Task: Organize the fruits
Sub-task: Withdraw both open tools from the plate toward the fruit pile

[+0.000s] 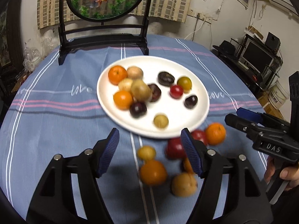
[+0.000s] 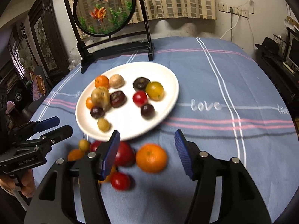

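A white plate (image 1: 186, 69) on the blue striped tablecloth holds several fruits: oranges, tan fruits, dark plums, a red one. It also shows in the right wrist view (image 2: 168, 78). Loose fruits lie on the cloth in front of it: an orange (image 1: 152, 172), a tan fruit (image 1: 184, 184), a small yellow fruit (image 1: 146, 152), a red apple (image 1: 174, 148) and an orange (image 1: 215, 133). My left gripper (image 1: 150, 152) is open and empty above them. My right gripper (image 2: 147, 151) is open and empty, with a large orange (image 2: 151, 157) between its fingers and a red apple (image 2: 124, 154) beside it.
A black-framed round goldfish screen (image 1: 104, 37) stands at the table's back. The right gripper (image 1: 243, 121) enters the left view from the right. The left gripper (image 2: 50, 128) enters the right view from the left. Shelves with a monitor (image 1: 257, 56) stand beyond the table's right edge.
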